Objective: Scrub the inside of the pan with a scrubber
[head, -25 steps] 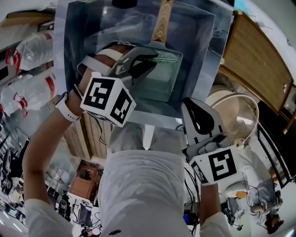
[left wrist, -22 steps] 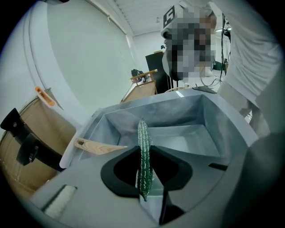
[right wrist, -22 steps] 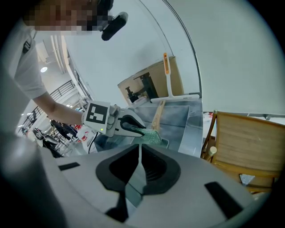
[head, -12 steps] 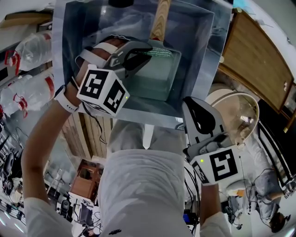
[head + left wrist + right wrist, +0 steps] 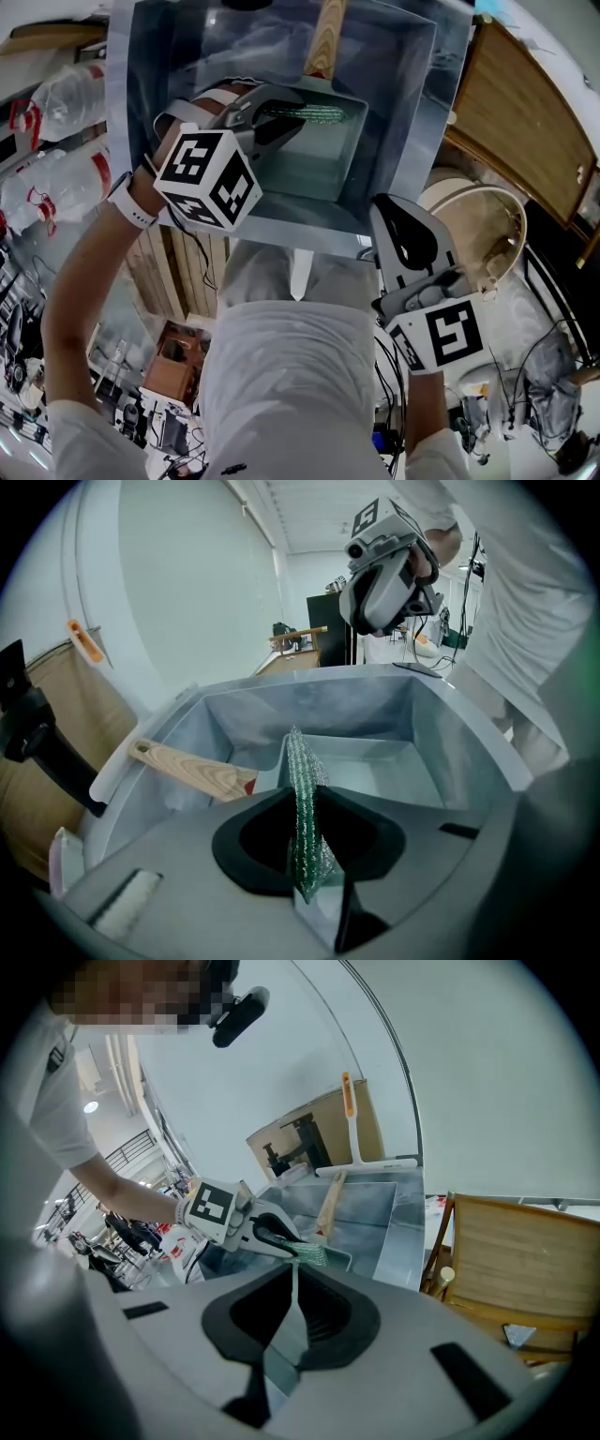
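Steel sink (image 5: 412,141) walls frame what we work over, with a bright room behind. Down in the sink lies the pan (image 5: 319,167), a square one, just below the left tool's tips. Its wooden handle (image 5: 324,42) points off beyond them towards the far wall.

We hold the scrubber (image 5: 302,810), a green mesh strip, edge-on in the left tool (image 5: 286,117). The jaws are clenched on its lower part, and the free end sticks out ahead of the tips, over the pan's handle-side edge. We judge the grip is chosen so that the mesh, not the jaws, meets the metal. Whether the mesh touches the pan we cannot tell.

Our right tool (image 5: 386,211) hangs well back from the left one, outside the sink by our waist, its jaws pressed together on nothing. It seems parked there to keep clear. That leaves the pan unsteadied, so hard strokes could make it slide.
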`<state>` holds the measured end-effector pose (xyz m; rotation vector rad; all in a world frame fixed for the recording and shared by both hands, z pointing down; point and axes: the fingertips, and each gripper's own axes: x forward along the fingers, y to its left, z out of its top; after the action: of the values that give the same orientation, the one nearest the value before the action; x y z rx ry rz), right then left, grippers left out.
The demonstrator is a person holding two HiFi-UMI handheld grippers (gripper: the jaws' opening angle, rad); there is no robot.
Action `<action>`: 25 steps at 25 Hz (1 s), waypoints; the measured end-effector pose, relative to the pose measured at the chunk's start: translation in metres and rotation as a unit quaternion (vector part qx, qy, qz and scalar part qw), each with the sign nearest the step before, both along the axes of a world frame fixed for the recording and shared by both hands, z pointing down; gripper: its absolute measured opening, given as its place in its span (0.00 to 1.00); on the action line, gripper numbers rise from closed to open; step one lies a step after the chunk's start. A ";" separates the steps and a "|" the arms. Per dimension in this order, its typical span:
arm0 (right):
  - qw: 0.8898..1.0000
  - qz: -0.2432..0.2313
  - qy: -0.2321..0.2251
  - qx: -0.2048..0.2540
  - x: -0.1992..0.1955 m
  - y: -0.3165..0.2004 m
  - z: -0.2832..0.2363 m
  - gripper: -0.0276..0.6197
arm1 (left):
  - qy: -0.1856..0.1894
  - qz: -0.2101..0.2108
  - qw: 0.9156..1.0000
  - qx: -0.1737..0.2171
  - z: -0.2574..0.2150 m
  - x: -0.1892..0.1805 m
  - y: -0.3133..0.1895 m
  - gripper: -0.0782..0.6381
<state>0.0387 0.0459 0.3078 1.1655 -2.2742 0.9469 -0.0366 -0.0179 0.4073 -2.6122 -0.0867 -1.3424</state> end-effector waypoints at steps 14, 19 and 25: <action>1.000 -0.002 -0.002 -0.001 -0.004 0.004 0.002 0.07 | -0.021 0.012 0.999 -0.049 0.021 -0.011 0.045 0.22; 1.000 -0.002 -0.001 0.000 -0.004 0.005 0.001 0.07 | -0.034 0.021 0.997 -0.067 0.027 -0.015 0.061 0.22; 1.000 -0.001 -0.001 0.001 -0.004 0.005 -0.001 0.07 | -0.055 0.039 0.992 -0.103 0.034 -0.019 0.087 0.22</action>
<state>0.0345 0.0511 0.3067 1.1636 -2.2773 0.9470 -0.0560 0.0689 0.4416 -2.6660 -0.3583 -1.5226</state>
